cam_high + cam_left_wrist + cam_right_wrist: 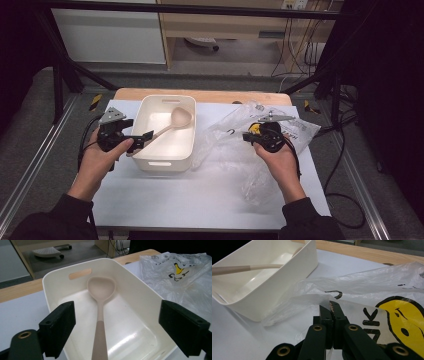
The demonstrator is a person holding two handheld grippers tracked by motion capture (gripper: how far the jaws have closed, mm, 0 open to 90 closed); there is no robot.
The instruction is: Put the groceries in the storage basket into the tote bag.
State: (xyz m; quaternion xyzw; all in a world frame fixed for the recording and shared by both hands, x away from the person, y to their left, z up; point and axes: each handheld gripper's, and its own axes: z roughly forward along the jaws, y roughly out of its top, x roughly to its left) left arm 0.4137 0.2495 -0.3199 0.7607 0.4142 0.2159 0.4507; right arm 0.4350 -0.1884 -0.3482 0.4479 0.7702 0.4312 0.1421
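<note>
We hold the left gripper (141,140) at the near-left corner of the white plastic tub (150,165), which stands on the white table top (200,200) left of centre. Its jaws stand wide apart, one on each side of the spoon's handle in the left gripper view, with clear space between each pad and the handle; nothing is gripped.

The beige spoon (100,305) lies in the tub. Its long axis runs diagonally in the high view: the bowl end points toward the far-right part of the tub, concave face up, and the darker handle end points toward the near-left corner, where it rises over the rim toward the left gripper. In the right gripper view the handle (242,268) projects past the tub's edge.

We hold the right gripper (331,307) to the right of the tub, with its jaws pressed together on a fold of the clear plastic bag (235,130). The bag, printed with a yellow face and black lettering, lies crumpled on the table top, and its left edge touches the tub's right wall.
</note>
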